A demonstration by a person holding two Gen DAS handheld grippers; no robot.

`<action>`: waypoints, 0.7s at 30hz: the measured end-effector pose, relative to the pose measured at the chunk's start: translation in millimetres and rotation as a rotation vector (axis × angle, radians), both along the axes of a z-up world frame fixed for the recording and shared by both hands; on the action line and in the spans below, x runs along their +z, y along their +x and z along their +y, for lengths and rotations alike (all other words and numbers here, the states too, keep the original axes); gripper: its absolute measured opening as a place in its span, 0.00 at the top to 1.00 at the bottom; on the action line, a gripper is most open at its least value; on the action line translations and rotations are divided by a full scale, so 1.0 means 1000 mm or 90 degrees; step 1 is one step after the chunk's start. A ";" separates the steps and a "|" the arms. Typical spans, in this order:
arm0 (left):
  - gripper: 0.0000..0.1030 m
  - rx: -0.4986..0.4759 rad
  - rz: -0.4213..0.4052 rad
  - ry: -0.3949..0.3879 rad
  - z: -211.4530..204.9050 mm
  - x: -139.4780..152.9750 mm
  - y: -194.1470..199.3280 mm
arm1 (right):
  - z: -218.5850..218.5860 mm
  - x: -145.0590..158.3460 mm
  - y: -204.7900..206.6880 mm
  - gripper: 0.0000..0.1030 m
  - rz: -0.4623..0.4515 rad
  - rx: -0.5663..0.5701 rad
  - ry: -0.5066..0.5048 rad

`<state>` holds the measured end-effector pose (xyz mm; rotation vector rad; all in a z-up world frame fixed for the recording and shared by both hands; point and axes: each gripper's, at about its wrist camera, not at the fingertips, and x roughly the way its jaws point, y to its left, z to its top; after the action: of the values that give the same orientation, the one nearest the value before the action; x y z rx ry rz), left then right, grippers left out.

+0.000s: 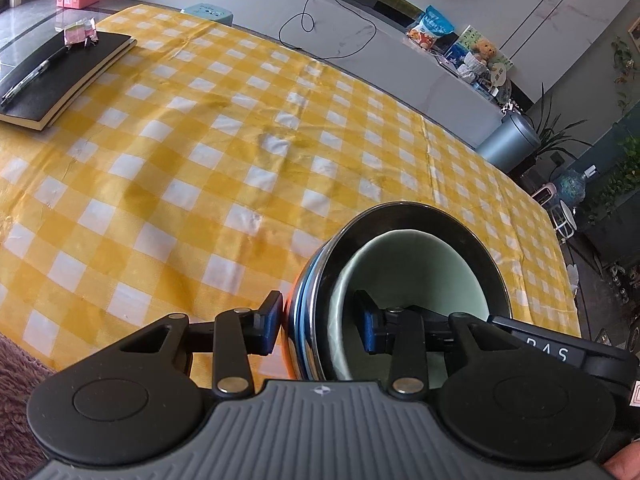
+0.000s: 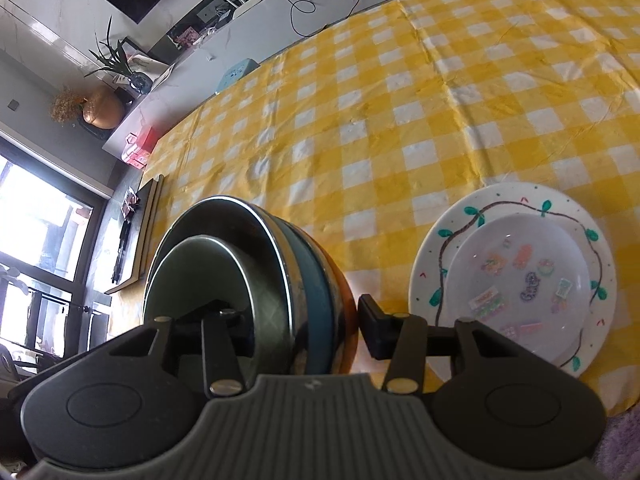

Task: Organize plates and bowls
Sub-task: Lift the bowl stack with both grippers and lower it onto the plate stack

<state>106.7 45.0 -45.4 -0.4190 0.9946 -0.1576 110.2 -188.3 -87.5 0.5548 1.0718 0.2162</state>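
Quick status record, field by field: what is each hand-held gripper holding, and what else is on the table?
left hand-held gripper: shut on bowl stack wall, one finger outside, one inside
right hand-held gripper: shut on the same stack's opposite wall
bowl stack: pale green bowl nested in a steel bowl with a blue band
plates: clear dish on a white plate with vine pattern, to the right of the stack in the right wrist view
notebook: far left, pen on top
tablecloth: yellow check

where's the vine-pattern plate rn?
Right wrist view, lower right: the vine-pattern plate lies on the checkered tablecloth under a clear dish, right of the stacked bowls.
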 end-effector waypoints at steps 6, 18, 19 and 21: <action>0.58 -0.026 -0.004 -0.003 -0.035 0.012 0.006 | -0.038 0.014 -0.004 0.55 0.001 -0.018 0.009; 0.60 -0.075 0.039 -0.021 -0.108 -0.003 0.021 | -0.126 0.010 -0.005 0.57 0.019 -0.080 0.018; 0.60 -0.077 0.043 -0.018 -0.111 -0.006 0.022 | -0.131 0.006 -0.006 0.57 0.026 -0.086 0.023; 0.60 -0.082 0.048 -0.012 -0.117 -0.010 0.022 | -0.138 0.000 -0.007 0.57 0.035 -0.093 0.029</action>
<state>128.7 -72.0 -55.3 -0.3805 1.0957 -0.2699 102.8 -326.2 -87.5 0.6804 1.0764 0.0986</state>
